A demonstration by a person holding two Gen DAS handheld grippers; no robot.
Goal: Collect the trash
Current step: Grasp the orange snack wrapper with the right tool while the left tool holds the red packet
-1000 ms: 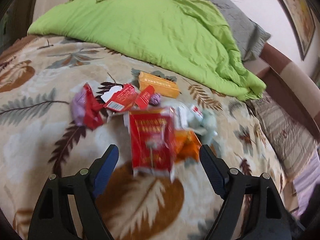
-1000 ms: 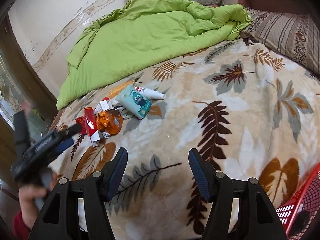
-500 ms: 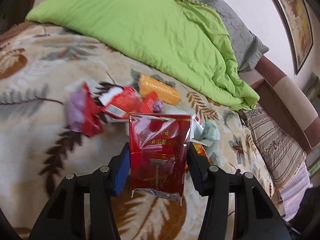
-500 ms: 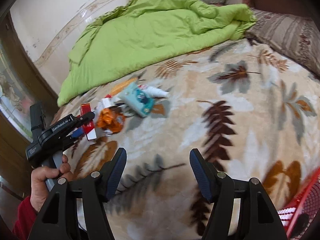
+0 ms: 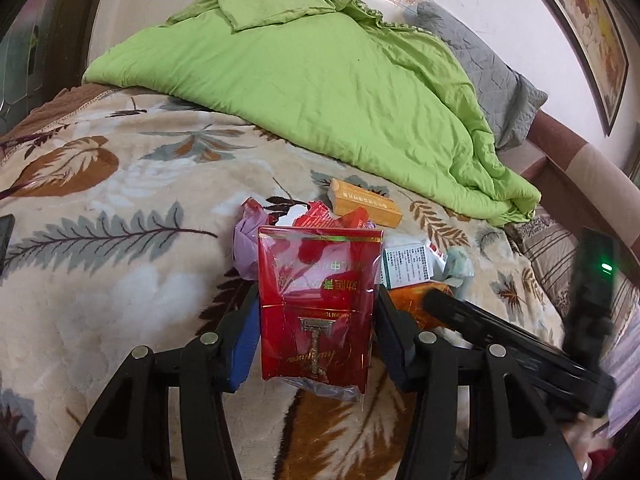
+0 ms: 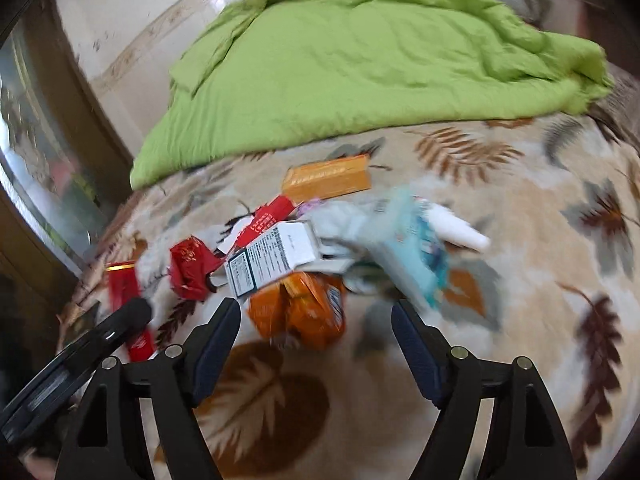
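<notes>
**Red pack clamped on the left, right jaws widening over the pile**

You are gripping the red cigarette pack (image 5: 318, 312) in your left gripper (image 5: 316, 328), both pads pressing its sides, its torn cellophane hanging below the fingers. Your right gripper (image 6: 316, 344) is opening its jaws with nothing between them; the crumpled orange wrapper (image 6: 298, 310) is lying just ahead of the fingertips, nearer the left finger. Past that wrapper, a white printed carton (image 6: 272, 258) and a teal box (image 6: 412, 256) are lying in the pile, with an orange box (image 6: 326, 180) further out. Everything is resting on a cream leaf-patterned blanket (image 6: 500, 280). Beyond the pile, a green quilt (image 5: 320, 80) is lying bunched against the wall.
</notes>
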